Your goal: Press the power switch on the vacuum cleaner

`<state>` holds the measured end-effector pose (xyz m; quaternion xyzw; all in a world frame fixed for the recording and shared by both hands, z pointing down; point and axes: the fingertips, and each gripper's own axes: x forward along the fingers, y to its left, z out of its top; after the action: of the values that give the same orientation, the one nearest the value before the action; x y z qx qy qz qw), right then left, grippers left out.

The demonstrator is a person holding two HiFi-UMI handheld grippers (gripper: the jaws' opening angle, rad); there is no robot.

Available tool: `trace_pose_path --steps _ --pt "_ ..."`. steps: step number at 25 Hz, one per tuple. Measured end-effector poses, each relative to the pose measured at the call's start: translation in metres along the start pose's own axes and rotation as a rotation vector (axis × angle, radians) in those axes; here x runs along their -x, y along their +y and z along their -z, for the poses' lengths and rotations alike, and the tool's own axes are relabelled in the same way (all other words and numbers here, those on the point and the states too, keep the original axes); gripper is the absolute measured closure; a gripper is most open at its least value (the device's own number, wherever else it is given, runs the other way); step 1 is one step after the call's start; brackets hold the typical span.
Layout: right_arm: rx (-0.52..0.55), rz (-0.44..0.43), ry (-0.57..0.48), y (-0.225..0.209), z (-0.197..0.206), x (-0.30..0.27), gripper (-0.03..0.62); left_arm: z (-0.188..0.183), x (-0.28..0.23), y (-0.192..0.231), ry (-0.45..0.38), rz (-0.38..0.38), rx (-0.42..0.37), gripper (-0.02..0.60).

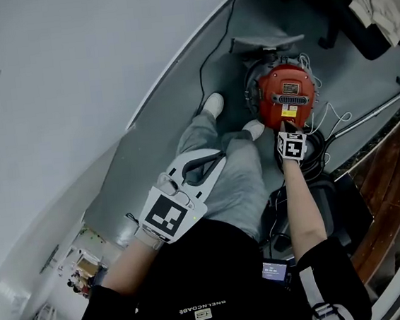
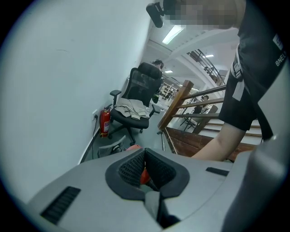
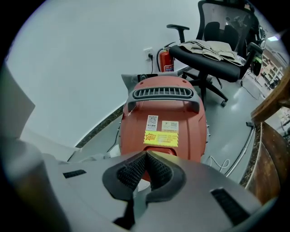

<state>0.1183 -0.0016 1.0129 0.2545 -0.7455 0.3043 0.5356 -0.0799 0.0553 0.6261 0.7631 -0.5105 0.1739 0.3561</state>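
Left tongs shut, idle. Right tongs shut below the yellow label on the red vacuum cleaner; its curved casing could deflect them.

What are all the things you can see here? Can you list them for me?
Vacuum cleaner: one, red, on the grey floor near the white wall.
Sticker: one, yellow, on the vacuum cleaner.
Office chair: one, black, behind the vacuum cleaner.
Cloth: one, beige, on the chair seat.
Fire extinguisher: one, red, by the wall.
Cord: one, white, on the floor beside the vacuum cleaner.
Railing: one, brown wood, by the stairs.
Left gripper: one, grey, jaws together, back from the vacuum cleaner.
Right gripper: one, grey, jaws together, at the vacuum cleaner.
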Motion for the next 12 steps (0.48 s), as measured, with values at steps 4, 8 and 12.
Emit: trace_pose_path --steps 4,8,12 --pt "-0.048 -0.008 0.010 -0.002 0.001 0.002 0.566 -0.003 0.002 -0.004 0.014 0.009 0.003 0.566" --pt "-0.077 0.003 -0.008 -0.006 -0.003 0.017 0.565 -0.012 0.004 -0.007 0.010 0.019 0.004 0.566" --pt "-0.083 0.010 -0.031 -0.008 -0.011 0.040 0.565 -0.024 0.008 -0.013 -0.010 0.033 -0.020 0.566"
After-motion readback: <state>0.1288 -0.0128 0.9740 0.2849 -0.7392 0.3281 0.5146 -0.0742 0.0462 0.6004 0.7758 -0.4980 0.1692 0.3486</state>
